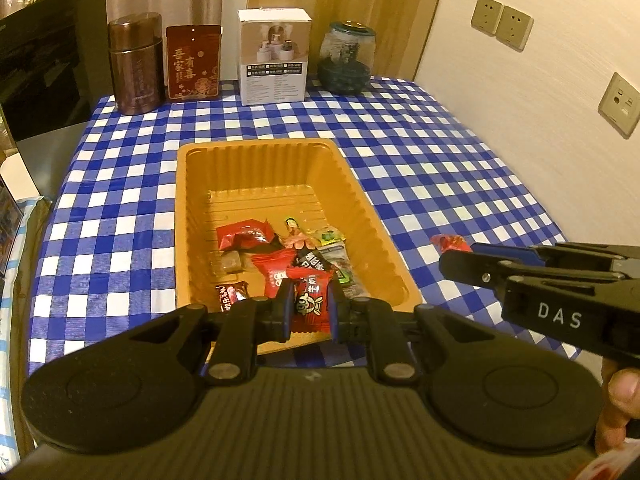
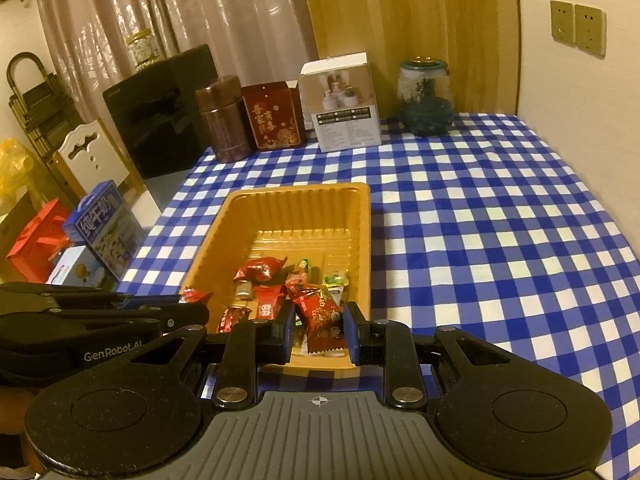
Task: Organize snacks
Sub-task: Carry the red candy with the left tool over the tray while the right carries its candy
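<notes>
Grippers, left and right, each pinch a red foil snack packet at lower centre over the near rim of the orange ribbed plastic tray, so releasing early could, I judge, spill packets onto the blue checked tablecloth.

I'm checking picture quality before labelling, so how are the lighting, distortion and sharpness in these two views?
Left wrist view: warm dim light, fisheye bend curving the checked tablecloth, the wall on the right smeared, dark corners; the tray and wrappers are fairly sharp. Right wrist view: same orange cast, curtains streaked with bright highlights, edges bowed, small print on the white box unreadable.
</notes>
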Tool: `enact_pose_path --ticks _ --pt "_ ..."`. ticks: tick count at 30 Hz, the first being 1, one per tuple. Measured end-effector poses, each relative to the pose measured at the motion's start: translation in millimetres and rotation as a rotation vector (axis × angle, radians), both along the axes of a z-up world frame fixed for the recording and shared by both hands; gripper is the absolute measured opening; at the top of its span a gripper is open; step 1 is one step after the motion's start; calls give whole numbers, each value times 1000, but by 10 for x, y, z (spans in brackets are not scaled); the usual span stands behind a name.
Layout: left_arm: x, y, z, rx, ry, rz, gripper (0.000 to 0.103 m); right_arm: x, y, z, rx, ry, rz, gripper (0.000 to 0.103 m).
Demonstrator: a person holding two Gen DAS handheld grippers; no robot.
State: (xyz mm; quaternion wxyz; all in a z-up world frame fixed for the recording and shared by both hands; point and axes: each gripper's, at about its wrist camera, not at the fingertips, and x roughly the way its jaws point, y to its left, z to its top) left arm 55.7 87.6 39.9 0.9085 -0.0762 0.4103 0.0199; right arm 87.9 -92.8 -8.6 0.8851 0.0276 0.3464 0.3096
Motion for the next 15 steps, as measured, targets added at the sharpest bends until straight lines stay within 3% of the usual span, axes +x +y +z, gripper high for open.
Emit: enact_pose_path --ticks 15 --pt "215 177 -117 4 17 12 15 238 283 -98 0 13 32 26"
